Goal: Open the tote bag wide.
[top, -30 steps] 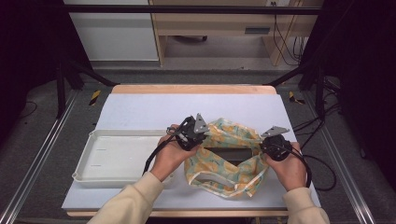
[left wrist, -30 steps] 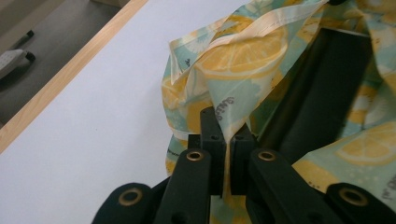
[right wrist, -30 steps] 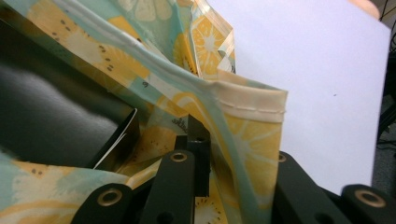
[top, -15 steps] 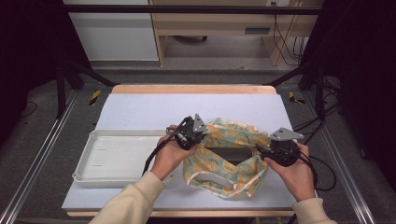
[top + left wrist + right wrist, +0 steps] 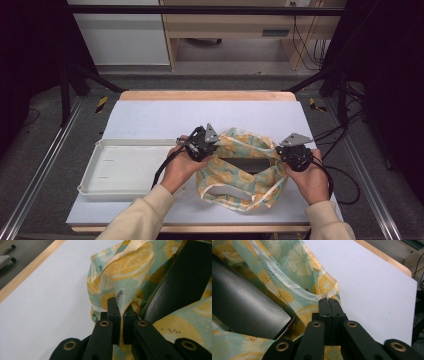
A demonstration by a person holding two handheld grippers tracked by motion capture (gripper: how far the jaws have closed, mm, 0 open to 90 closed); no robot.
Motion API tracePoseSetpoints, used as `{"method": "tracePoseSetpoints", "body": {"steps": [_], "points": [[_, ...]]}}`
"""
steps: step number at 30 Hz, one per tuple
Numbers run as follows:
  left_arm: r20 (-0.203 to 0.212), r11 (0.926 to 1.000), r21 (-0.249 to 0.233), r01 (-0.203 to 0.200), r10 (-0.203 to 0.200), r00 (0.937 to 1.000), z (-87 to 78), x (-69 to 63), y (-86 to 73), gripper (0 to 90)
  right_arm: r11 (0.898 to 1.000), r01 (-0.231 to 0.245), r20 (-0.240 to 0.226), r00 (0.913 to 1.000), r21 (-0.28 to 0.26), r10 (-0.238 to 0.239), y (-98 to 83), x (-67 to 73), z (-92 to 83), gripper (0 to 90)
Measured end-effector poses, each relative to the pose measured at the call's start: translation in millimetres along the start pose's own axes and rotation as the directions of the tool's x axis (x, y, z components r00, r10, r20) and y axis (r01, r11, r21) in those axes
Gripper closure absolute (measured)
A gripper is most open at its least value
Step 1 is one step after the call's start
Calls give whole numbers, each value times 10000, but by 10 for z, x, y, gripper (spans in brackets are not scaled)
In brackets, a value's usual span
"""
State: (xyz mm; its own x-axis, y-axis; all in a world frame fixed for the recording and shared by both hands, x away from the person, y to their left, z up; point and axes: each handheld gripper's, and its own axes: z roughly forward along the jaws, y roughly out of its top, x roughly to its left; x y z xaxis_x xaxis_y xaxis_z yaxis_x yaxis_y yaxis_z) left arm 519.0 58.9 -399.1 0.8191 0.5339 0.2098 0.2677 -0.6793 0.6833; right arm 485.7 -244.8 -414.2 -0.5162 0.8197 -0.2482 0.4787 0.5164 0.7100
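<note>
A fabric bag (image 5: 235, 175) printed with lemon slices lies on the white table mat, its mouth held wide by both grippers. A flat black object (image 5: 247, 164) sits inside it, also seen in the left gripper view (image 5: 175, 285) and the right gripper view (image 5: 242, 307). My left gripper (image 5: 216, 146) is shut on the bag's left rim, with cloth pinched between its jaws (image 5: 121, 307). My right gripper (image 5: 278, 152) has just closed its jaws, and their tips (image 5: 328, 301) pinch the hem of the bag's right rim (image 5: 299, 290).
A shallow white tray (image 5: 90, 172) lies on the mat left of the bag, close to the left forearm. Bare mat (image 5: 200, 117) stretches behind the bag up to the wooden table edge (image 5: 205, 95). Cables trail from the right gripper over the table's right side.
The right gripper drew slightly off to the right of the bag's rim half a second ago and is now back on it. The left gripper has stayed put on the left rim.
</note>
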Motion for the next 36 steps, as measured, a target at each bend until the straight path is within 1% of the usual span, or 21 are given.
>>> {"method": "tracePoseSetpoints", "body": {"steps": [8, 10, 11, 13, 16, 18, 23, 26, 27, 30, 33, 34, 36], "points": [[-10, 9994, 333, 124, -124, 9999, 111, 26, -95, 888, 9996, -117, -414, 9991, 247, 127, -45, -15, 150, 900], [-22, 9991, 399, 175, -174, 9998, 123, 39, -122, 887, 9995, -105, -434, 9990, 302, 118, -60, -7, 174, 900], [-53, 9990, 381, 231, -229, 9997, 130, 47, -137, 887, 9994, -189, -494, 9986, 306, 204, -66, -3, 179, 900], [18, 9984, 472, 301, -302, 9995, 145, 58, -158, 886, 9993, -153, -512, 9985, 343, 170, -77, 1, 192, 900], [51, 9974, 662, 291, -295, 9996, 189, 47, -185, 884, 9990, -135, -506, 9986, 432, 157, -87, 6, 211, 900], [2, 9959, 878, 214, -215, 9998, 214, 49, -202, 882, 9986, -122, -538, 9984, 515, 150, -101, 5, 229, 900], [53, 9929, 1158, 286, -295, 9996, 255, 66, -265, 881, 9975, -104, -731, 9972, 695, 155, -129, 40, 261, 900], [64, 9906, 1354, 206, -217, 9997, 264, 57, -289, 881, 9961, -37, -854, 9963, 877, 112, -149, 68, 279, 900], [115, 9902, 1385, 191, -209, 9997, 269, 51, -296, 881, 9952, 27, -918, 9958, 976, 63, -153, 77, 283, 900], [121, 9883, 1523, 31, -50, 9999, 279, 37, -313, 881, 9929, 28, -1006, 9949, 1188, 93, -164, 105, 291, 900], [193, 9870, 1606, 54, -86, 9998, 297, 41, -322, 881, 9908, 93, -1100, 9939, 1352, 57, -179, 136, 300, 900], [196, 9864, 1643, 24, -57, 9998, 302, 39, -323, 881, 9903, 190, -1139, 9935, 1374, -33, -185, 139, 303, 900], [185, 9854, 1701, -22, -10, 9998, 311, 33, -328, 881, 9886, 206, -1198, 9928, 1494, -26, -192, 147, 299, 900]]}}
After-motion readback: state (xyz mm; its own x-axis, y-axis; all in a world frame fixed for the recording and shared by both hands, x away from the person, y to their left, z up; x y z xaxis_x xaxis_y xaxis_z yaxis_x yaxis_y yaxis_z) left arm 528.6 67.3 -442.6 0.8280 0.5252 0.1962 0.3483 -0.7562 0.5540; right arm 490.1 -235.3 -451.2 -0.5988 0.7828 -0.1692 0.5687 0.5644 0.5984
